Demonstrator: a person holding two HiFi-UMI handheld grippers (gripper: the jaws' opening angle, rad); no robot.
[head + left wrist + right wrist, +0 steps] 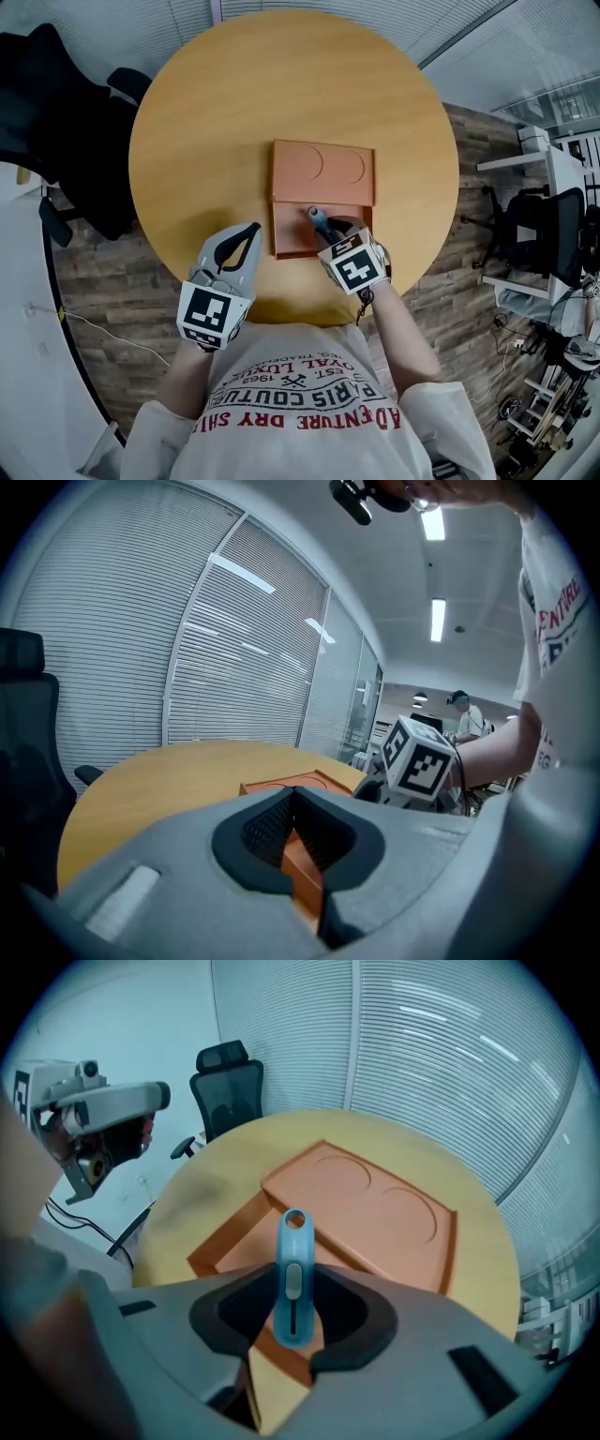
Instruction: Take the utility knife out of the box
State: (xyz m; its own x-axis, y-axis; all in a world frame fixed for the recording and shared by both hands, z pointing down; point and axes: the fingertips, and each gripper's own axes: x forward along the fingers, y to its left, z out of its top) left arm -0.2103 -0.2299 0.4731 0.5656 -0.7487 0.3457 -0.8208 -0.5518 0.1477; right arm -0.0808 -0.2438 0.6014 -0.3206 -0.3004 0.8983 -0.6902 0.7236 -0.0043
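One slim blue plastic utility knife (pixel 293 1260) sits pinched mid-handle in my right tongs (pixel 292 1327), above the open flat orange box (pixel 394 1213). It looks light, stiff and slick, so I judge mid-handle safest. My left tongs (pixel 302 869) are closed, empty.

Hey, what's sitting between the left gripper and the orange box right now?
Nothing: only a narrow strip of bare table separates the left gripper from the orange box. The head view shows this.

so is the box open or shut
Open: the lid lies flipped back flat on the table; the right gripper grips the knife at the bared tray.
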